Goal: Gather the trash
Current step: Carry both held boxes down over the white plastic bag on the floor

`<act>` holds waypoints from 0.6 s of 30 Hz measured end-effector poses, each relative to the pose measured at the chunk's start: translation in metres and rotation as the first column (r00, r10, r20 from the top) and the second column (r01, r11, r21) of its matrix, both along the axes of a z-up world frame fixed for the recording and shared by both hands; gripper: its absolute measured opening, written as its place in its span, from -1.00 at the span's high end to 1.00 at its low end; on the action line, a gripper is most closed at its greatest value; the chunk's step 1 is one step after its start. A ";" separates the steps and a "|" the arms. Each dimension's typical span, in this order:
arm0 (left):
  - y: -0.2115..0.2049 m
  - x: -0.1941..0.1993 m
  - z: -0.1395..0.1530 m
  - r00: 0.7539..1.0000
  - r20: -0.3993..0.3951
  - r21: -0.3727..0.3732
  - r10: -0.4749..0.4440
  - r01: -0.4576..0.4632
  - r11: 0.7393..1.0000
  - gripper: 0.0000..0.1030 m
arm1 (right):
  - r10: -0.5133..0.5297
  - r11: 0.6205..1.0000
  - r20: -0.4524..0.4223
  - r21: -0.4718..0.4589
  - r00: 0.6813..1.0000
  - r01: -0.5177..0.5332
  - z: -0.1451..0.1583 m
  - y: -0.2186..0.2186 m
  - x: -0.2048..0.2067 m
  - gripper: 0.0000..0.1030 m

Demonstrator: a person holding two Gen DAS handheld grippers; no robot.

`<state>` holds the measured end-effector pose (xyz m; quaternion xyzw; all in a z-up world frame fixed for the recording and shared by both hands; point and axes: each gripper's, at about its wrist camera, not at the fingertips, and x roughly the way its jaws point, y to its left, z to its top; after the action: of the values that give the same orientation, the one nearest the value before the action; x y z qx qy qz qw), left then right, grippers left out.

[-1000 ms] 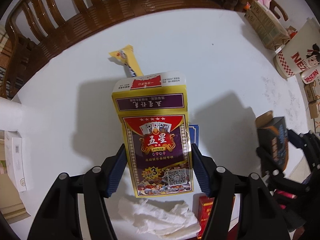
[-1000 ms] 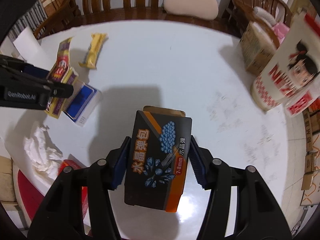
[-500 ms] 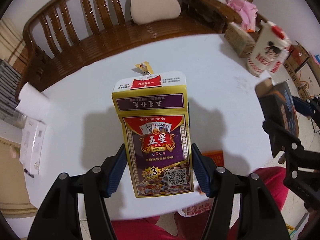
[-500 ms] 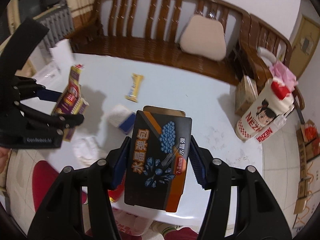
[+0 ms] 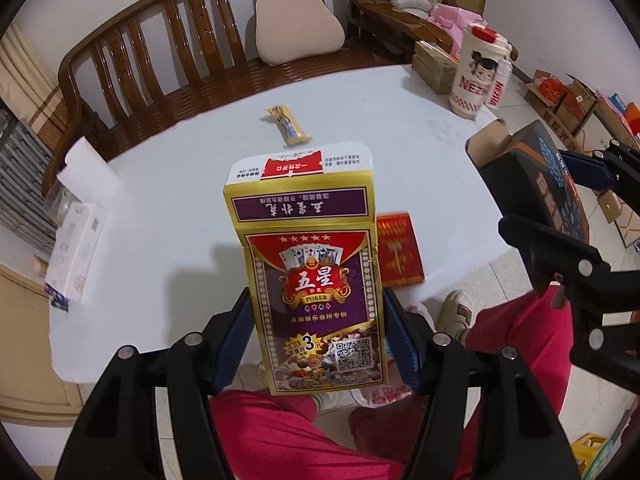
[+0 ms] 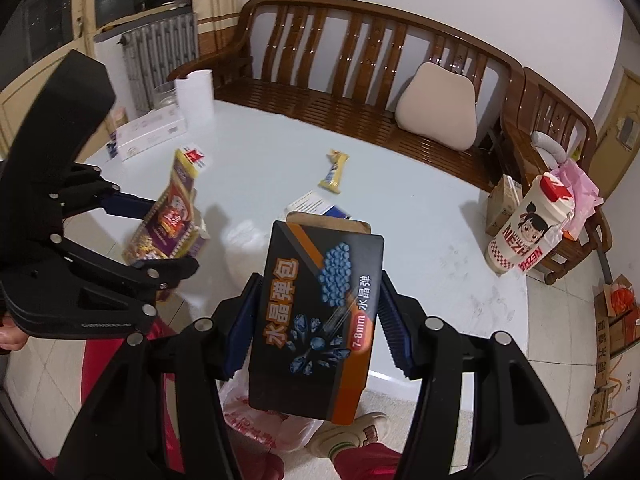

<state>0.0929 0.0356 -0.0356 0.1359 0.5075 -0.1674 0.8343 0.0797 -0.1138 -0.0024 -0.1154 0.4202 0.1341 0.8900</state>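
Transport of two pieces of trash is in progress, judging by both loads hanging off the edge of the surface [image 5: 420, 128] above a plastic bag [image 6: 260, 420] on the floor.

Left gripper [image 5: 316, 344]: its fingers [image 5: 236, 340] are closing on the lower half of a poker card box [image 5: 316, 280], one pad pressing each long side, top flap standing open at 12 o'clock. Right gripper [image 6: 316, 316]: its fingers [image 6: 394, 320] are clamping a black-and-orange gel-ball box [image 6: 316, 320] the same way, brown flap open at 12 o'clock.

Remaining on the surface: a yellow snack wrapper [image 5: 288, 126] at 12 o'clock in the left view, a red packet [image 5: 400, 250] at 2 o'clock near the edge, and a blue-and-white box [image 6: 316, 204] partly hidden behind the gel-ball box in the right view.

Recommended procedure:
- Bring each box directly over the bag mouth before releasing; the mouth is largely hidden by the grippers, so confirm alignment first.
- Release one box at a time, since the grippers are working close together.
- Keep squeeze moderate; empty cartons probably crush or slip easily.
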 end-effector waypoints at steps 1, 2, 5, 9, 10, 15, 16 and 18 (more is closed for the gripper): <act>0.001 -0.006 -0.004 1.000 -0.005 -0.005 0.002 -0.002 1.000 -0.18 | 0.005 1.000 -0.005 0.003 1.000 -0.005 -0.003 0.002 -0.007 -0.08; 0.003 -0.011 -0.007 1.000 -0.005 -0.011 0.005 -0.005 1.000 -0.18 | 0.008 1.000 -0.008 0.006 1.000 -0.008 -0.006 0.003 -0.011 -0.08; 0.006 -0.026 -0.022 1.000 0.008 -0.008 0.012 -0.012 1.000 -0.18 | 0.013 1.000 -0.022 0.010 1.000 -0.012 -0.017 0.007 -0.028 -0.08; 0.009 -0.044 -0.046 1.000 0.001 -0.018 0.002 -0.002 1.000 -0.18 | 0.018 1.000 -0.051 0.022 0.999 -0.017 -0.037 0.010 -0.049 -0.08; 0.009 -0.046 -0.051 1.000 0.001 -0.014 0.002 -0.002 1.000 -0.18 | 0.015 1.000 -0.055 0.014 0.998 -0.014 -0.043 0.011 -0.054 -0.08; 0.011 -0.062 -0.081 1.000 -0.022 -0.011 0.000 0.000 1.000 -0.18 | 0.010 1.000 -0.101 0.020 0.995 -0.008 -0.071 0.012 -0.069 -0.08; 0.011 -0.065 -0.086 1.000 -0.029 -0.015 0.000 0.000 1.000 -0.18 | 0.006 1.000 -0.108 0.022 0.994 -0.004 -0.077 0.012 -0.071 -0.08; 0.011 -0.068 -0.095 0.999 -0.040 -0.022 -0.003 0.002 1.000 -0.18 | 0.001 1.000 -0.121 0.025 0.993 0.002 -0.086 0.011 -0.074 -0.08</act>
<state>0.0246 0.0465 -0.1306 0.1239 0.5220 -0.1767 0.8252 0.0053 -0.1033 -0.0882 -0.0956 0.4715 0.1458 0.8645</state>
